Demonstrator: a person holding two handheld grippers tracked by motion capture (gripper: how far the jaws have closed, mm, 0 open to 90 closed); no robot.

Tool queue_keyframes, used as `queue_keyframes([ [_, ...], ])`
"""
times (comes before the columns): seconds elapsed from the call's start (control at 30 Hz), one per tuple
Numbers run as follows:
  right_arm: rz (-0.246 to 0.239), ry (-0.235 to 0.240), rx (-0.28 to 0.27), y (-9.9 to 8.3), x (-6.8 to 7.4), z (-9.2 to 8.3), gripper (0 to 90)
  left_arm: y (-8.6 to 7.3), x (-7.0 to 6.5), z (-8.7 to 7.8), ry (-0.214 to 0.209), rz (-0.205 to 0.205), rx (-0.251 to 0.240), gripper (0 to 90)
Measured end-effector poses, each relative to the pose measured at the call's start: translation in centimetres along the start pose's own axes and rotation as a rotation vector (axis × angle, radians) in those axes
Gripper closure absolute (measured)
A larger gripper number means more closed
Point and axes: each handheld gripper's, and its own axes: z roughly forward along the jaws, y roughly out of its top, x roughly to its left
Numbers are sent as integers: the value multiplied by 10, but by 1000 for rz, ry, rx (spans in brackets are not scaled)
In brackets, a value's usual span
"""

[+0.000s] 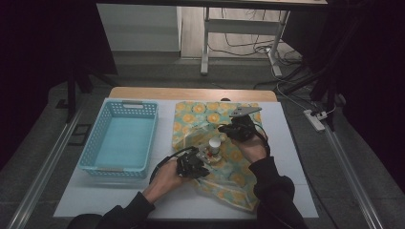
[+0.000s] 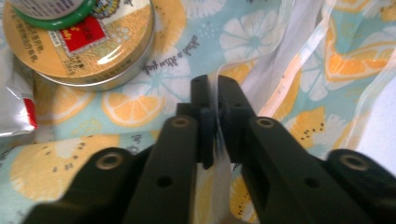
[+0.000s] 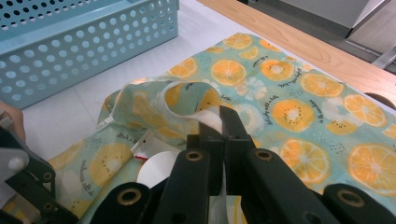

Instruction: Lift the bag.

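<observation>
A fruit-print cloth bag (image 1: 200, 117) lies on the white table top. My left gripper (image 1: 197, 164) is at its near left edge, shut on a thin white strap (image 2: 216, 122) of the bag. Just beyond its tips (image 2: 213, 88) stand a round yellow tin (image 2: 93, 51), a green-rimmed bottle (image 2: 56, 14) and a silver tube (image 2: 14, 107). My right gripper (image 1: 225, 129) is over the bag's middle, its jaws (image 3: 219, 121) shut on another white strap (image 3: 211, 117), which lifts a loop of the cloth (image 3: 154, 100). The bottle's white cap (image 1: 214, 142) shows between the two grippers.
A light blue perforated basket (image 1: 98, 138) stands left of the bag, its wall (image 3: 70, 51) close in the right gripper view. The table's wooden far edge (image 1: 191, 93) runs behind the cloth. Bare white table top (image 1: 133, 195) lies at the near left.
</observation>
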Motion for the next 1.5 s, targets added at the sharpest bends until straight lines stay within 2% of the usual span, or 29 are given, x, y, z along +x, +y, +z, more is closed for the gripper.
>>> queue_keyframes([
  [0.1,-5,7,6,0,0,0,898,0,1,-4,6,-12,-21,887],
  [0.3,-20,24,21,0,2,0,899,2,3,-15,-10,-62,-42,890],
  [0.47,-23,30,13,4,6,-2,899,3,4,-27,-10,-94,-83,891],
  [0.73,-34,27,-10,11,12,-8,899,6,6,-38,6,-112,-109,892],
  [1.17,-16,38,-3,20,10,-14,899,11,15,-64,-24,-181,-153,892],
  [1.5,-47,33,5,38,14,-20,899,18,24,-87,-11,-194,-163,892],
])
